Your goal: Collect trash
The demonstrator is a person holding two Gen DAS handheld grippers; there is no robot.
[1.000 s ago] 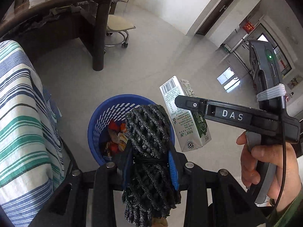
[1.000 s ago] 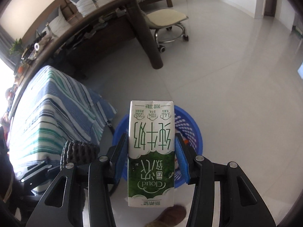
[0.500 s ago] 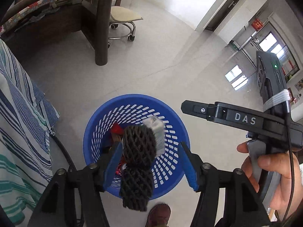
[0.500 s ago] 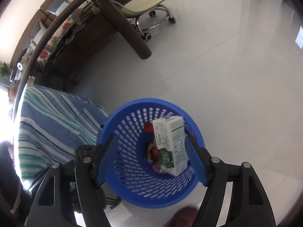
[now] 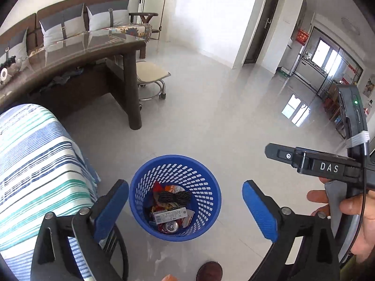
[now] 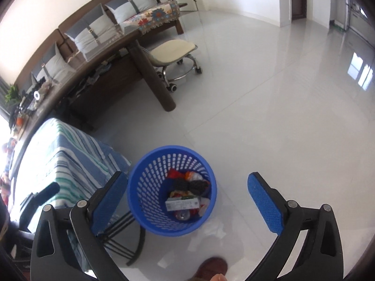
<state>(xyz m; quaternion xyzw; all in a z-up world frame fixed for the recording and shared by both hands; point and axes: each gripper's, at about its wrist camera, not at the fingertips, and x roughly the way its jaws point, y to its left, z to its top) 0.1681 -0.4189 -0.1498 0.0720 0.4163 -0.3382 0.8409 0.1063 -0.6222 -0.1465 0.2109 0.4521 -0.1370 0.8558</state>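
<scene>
A blue perforated trash basket [image 5: 211,187] stands on the pale floor below both grippers. Inside it lie a black foam net [image 5: 174,196], a white and green milk carton [image 5: 170,215] on its side, a can [image 5: 171,227] and several wrappers. My left gripper [image 5: 185,185] hangs above the basket, its jaws opening wide with nothing between them. In the right wrist view the same basket [image 6: 145,187] holds the net [image 6: 189,185] and the carton [image 6: 182,205]. My right gripper [image 6: 186,176] is also above it, jaws opening and empty.
A table under a blue and green striped cloth [image 5: 35,164] stands just left of the basket. Behind are a dark wooden desk on a round leg [image 5: 133,93], a cream wheeled stool [image 5: 152,72] and a sofa. A shoe [image 5: 211,271] is near the bottom edge.
Both grippers opened. The black net left the left one and the milk carton left the right one; both now lie in the basket. Both hands rose away from it.
</scene>
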